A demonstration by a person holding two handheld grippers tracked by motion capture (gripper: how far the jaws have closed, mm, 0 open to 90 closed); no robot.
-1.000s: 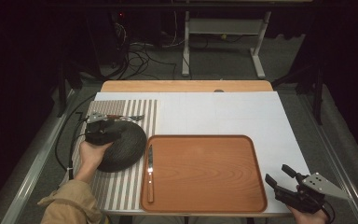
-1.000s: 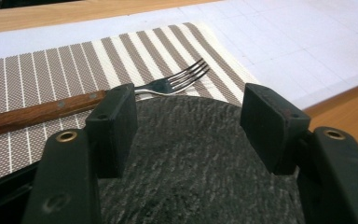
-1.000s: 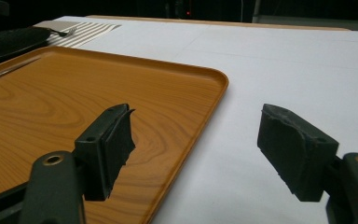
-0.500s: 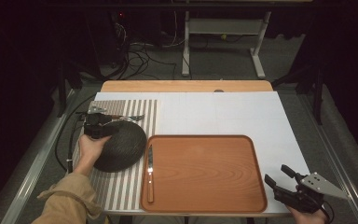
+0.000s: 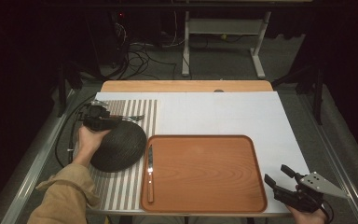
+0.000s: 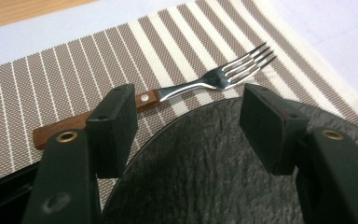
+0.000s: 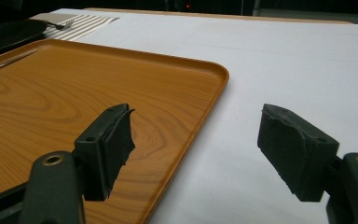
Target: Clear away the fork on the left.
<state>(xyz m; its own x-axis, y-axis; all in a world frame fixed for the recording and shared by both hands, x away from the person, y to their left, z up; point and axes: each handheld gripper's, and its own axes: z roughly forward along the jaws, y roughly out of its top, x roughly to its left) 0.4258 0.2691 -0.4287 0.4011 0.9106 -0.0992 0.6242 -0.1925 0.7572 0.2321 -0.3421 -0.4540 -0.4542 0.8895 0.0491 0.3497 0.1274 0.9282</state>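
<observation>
Two grippers are in my hands, and both have their jaws spread with nothing between them. My left gripper (image 5: 103, 122) hangs over the far edge of the dark round plate (image 5: 119, 147), which sits on the striped placemat (image 5: 135, 112) at the left of the table. Through the left gripper view, the plate (image 6: 214, 172) fills the space below my jaws, and the fork (image 6: 168, 93) lies on the mat just beyond its rim, its wooden handle toward my left jaw and its tines pointing away to the right. My right gripper (image 5: 284, 179) rests low at the near right corner of the white table (image 5: 242, 112), just beside the wooden tray (image 5: 205, 172). A knife (image 5: 150, 172) lies along the tray's left edge.
</observation>
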